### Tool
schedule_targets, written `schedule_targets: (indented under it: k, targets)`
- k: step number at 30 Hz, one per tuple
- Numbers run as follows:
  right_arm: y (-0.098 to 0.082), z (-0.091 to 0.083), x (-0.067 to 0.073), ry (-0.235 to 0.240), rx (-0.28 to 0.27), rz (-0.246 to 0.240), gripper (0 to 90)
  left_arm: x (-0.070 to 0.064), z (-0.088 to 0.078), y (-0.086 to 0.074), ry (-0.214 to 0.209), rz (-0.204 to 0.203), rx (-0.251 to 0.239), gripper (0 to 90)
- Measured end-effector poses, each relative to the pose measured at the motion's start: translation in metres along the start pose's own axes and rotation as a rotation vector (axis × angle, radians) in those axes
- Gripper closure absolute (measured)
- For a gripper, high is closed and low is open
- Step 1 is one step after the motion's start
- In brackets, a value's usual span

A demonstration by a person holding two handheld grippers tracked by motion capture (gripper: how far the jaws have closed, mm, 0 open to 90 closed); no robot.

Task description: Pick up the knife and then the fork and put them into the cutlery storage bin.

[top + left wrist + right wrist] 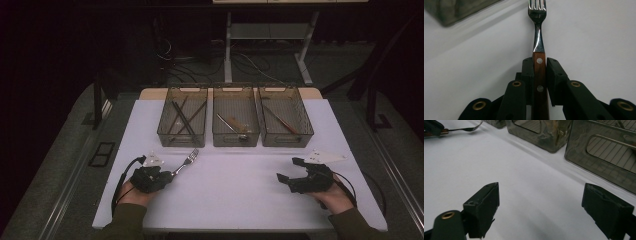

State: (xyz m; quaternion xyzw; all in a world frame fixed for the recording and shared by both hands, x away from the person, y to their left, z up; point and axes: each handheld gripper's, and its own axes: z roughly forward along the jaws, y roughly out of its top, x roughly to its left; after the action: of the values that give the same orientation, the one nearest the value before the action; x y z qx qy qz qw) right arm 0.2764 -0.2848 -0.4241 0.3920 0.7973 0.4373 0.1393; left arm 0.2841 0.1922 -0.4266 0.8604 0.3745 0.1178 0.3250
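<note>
A fork with a wooden handle and steel tines lies on the white table, left of centre, its tines aimed at the bins. My left gripper is shut on the fork's handle, and both pads press its sides in the left gripper view. My right gripper rests at the table's right side, jaws wide apart with nothing between them. In the right gripper view its pads frame bare tabletop, and the fork shows far off at the upper left.
Three smoky clear bins stand in a row at the table's back: the left bin holds dark sticks, the middle bin a spoon and a wooden piece, the right bin a long utensil. Cables and a frame lie on the floor beyond.
</note>
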Motion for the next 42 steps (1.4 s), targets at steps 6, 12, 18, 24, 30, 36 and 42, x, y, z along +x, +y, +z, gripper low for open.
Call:
schedule_targets:
  k: [6, 12, 18, 24, 30, 36, 42]
  targets:
    - [0.010, -0.005, 0.000, 0.067, -0.034, 0.021, 14.7, -0.020, 0.001, 0.015, -0.055, 0.058, -0.029, 76.6]
    - [0.018, 0.000, 0.004, 0.064, -0.034, 0.001, 16.8, -0.039, 0.008, 0.034, -0.115, 0.111, -0.054, 76.5]
    - [0.028, 0.008, 0.010, 0.111, -0.061, 0.004, 23.6, -0.059, 0.018, 0.051, -0.177, 0.151, -0.072, 76.5]
    - [0.038, 0.019, 0.017, 0.158, -0.072, 0.013, 31.6, -0.079, 0.030, 0.070, -0.201, 0.199, -0.088, 76.5]
    - [0.047, 0.029, 0.021, 0.200, -0.078, 0.046, 43.2, -0.095, 0.039, 0.086, -0.224, 0.214, -0.111, 76.5]
    - [0.049, 0.040, 0.017, 0.222, -0.071, 0.093, 55.0, -0.103, 0.041, 0.091, -0.226, 0.221, -0.128, 76.5]
    - [0.050, 0.045, 0.016, 0.227, -0.088, 0.125, 70.9, -0.104, 0.041, 0.089, -0.220, 0.225, -0.132, 76.5]
